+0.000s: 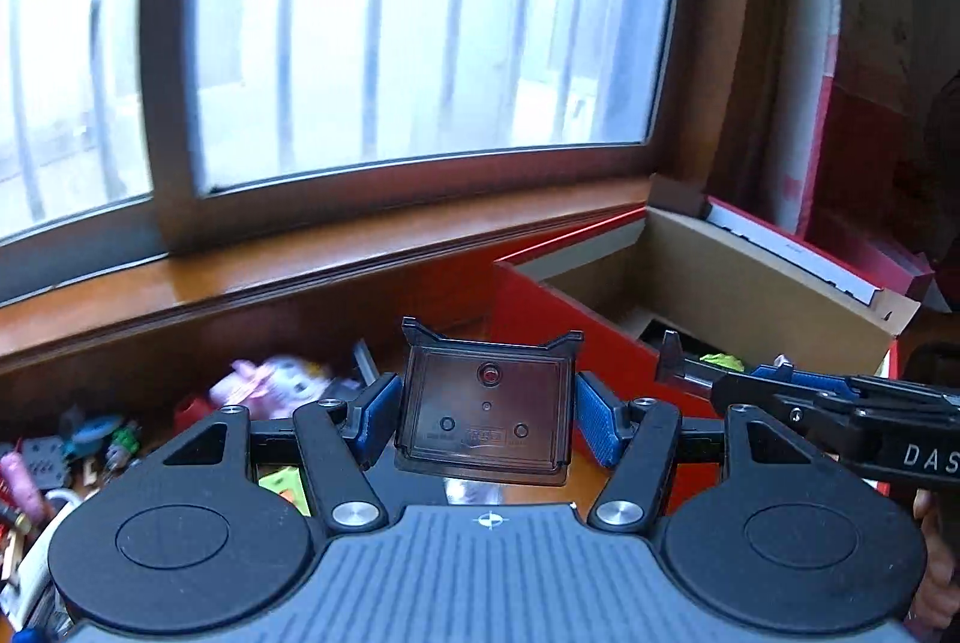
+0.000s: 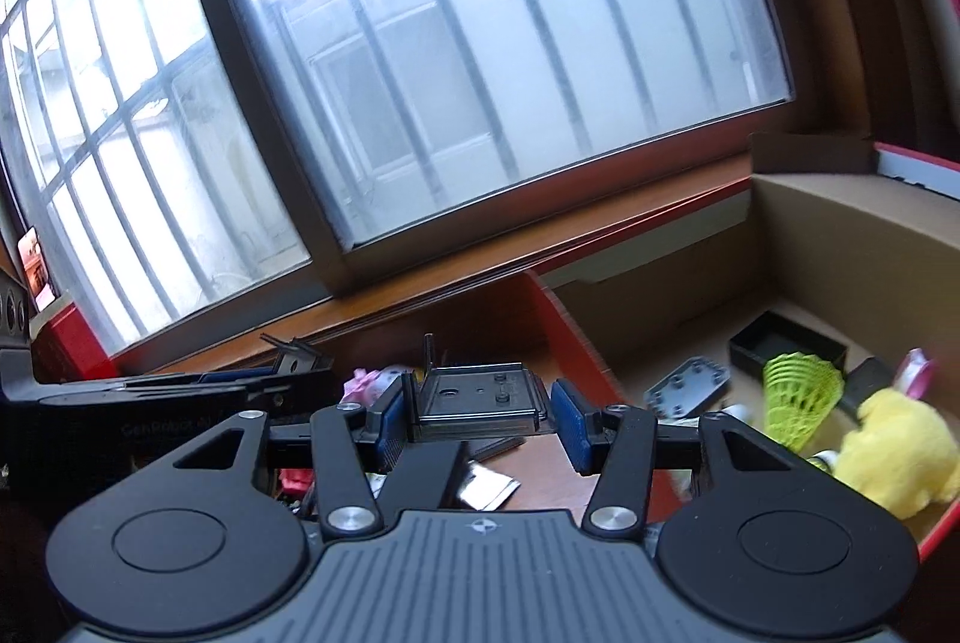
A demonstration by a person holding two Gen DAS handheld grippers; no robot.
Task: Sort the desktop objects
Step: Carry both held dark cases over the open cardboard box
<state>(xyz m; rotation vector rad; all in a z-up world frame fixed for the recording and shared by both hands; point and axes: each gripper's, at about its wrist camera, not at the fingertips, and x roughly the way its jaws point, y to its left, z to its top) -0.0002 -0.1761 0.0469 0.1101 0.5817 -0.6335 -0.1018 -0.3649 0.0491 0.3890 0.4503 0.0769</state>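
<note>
Holding: left gripper (image 1: 486, 418) is clamped on a smoky translucent plastic lid (image 1: 487, 412), tilted up, one blue pad on each side edge.
Matching grip: right gripper (image 2: 477, 418) is clenched on a second dark plastic cover (image 2: 477, 400), lying flatter between its pads.
Why so: pinching the side edges probably keeps each thin panel from slipping while carried.
Ahead and right of both jaws: red-sided cardboard box (image 2: 840, 235), open, likely the drop point; a yellow plush (image 2: 894, 454) and a green shuttlecock (image 2: 798, 397) already lie inside.
Left of the jaws: unsorted clutter on the wooden desk (image 1: 180, 424).
</note>
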